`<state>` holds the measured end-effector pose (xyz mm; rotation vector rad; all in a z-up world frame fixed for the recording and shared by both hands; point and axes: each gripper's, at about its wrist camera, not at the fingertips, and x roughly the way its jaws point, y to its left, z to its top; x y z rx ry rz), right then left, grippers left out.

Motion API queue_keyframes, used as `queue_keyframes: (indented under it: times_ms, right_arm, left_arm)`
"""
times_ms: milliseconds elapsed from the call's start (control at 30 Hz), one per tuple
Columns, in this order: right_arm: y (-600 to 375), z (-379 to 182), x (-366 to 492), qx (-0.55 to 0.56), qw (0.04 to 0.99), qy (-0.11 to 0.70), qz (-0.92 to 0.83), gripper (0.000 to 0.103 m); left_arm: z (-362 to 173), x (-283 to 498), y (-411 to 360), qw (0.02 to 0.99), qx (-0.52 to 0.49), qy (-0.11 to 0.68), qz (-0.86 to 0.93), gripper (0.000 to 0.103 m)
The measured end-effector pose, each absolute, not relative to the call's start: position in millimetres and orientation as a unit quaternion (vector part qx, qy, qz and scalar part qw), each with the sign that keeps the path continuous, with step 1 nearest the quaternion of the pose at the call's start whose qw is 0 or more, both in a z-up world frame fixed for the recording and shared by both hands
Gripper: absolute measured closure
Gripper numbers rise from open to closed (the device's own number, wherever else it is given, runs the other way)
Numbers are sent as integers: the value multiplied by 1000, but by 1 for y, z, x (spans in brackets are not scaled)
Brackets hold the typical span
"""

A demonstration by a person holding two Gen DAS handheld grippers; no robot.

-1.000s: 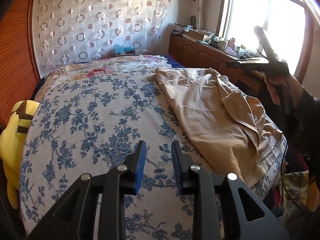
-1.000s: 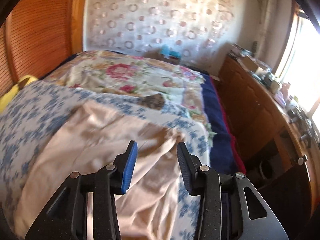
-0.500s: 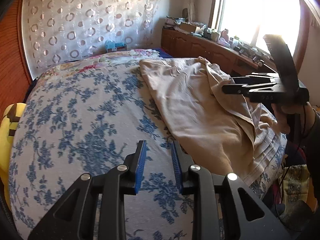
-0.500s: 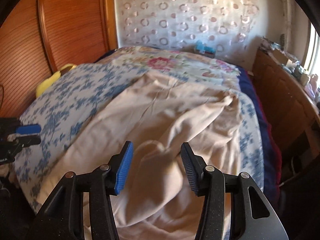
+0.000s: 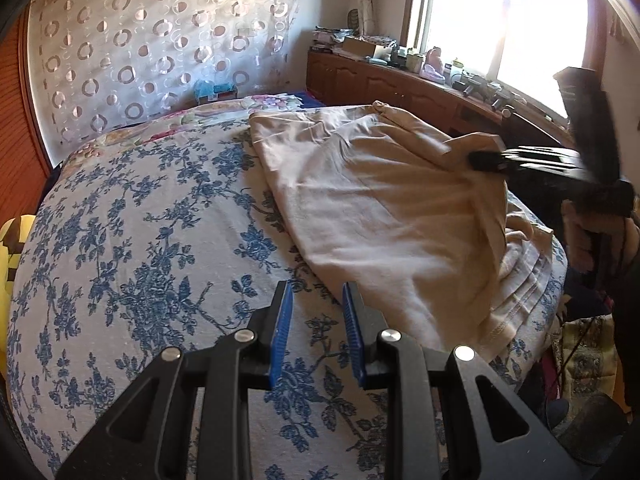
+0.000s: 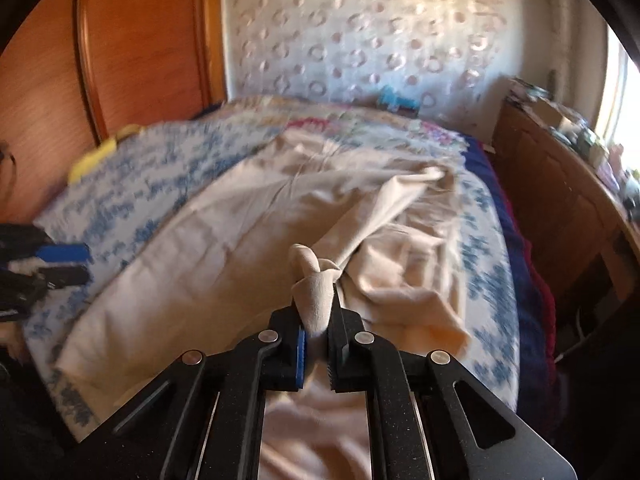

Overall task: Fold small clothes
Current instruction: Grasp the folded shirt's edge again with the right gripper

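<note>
A beige garment (image 5: 380, 200) lies spread and rumpled on the right half of the bed. My right gripper (image 6: 316, 312) is shut on a pinched-up fold of it (image 6: 316, 300), and the cloth rises in a ridge from there toward the far side. In the left wrist view the right gripper (image 5: 476, 158) comes in from the right edge, held by a hand, with cloth bunched at its tip. My left gripper (image 5: 316, 286) is open with nothing between its blue pads, above the bedspread just short of the garment's near left edge. In the right wrist view the left gripper (image 6: 76, 262) shows at the left.
The bed has a blue floral bedspread (image 5: 140, 240). A yellow plush toy (image 5: 10, 248) lies at its left edge. A wooden cabinet (image 5: 400, 84) with clutter runs under the window on the right. A patterned bag (image 5: 588, 348) sits on the floor. A wooden wardrobe (image 6: 140, 40) stands left.
My right gripper came down onto the garment and shut on a fold of it. My left gripper moved closer to the garment's near edge and stayed open.
</note>
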<state>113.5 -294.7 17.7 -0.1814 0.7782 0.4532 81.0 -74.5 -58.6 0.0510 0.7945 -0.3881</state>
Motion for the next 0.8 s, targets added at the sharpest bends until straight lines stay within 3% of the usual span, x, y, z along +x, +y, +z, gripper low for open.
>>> queue_keyframes:
  times_ms: [233,267,367,733,767,800]
  right_arm:
    - [-352,31,71,-41,920,360,152,98]
    - [-357,28,68,-40,919,364,149,91]
    - [-364,21,63,-45,918,374,122,46]
    - [-352,40,80,-25,929,340,143,47]
    - [-352,38,81,-25,928,343,144,64]
    - [-351,35,82,-26,924,349,151,94]
  left_arm:
    - [-56,79,-85,902,30,383,-197,78]
    - [-56,79,-87,901,31,383,-199,78]
    - [-55,78,-93,901,32,382,-204,78]
    - [-61,79,-108,895,44,390,-213,78]
    - [-61,78,-108,895,45,390,-212,78]
    - [-61,78,-107,895,45,389,-213,78]
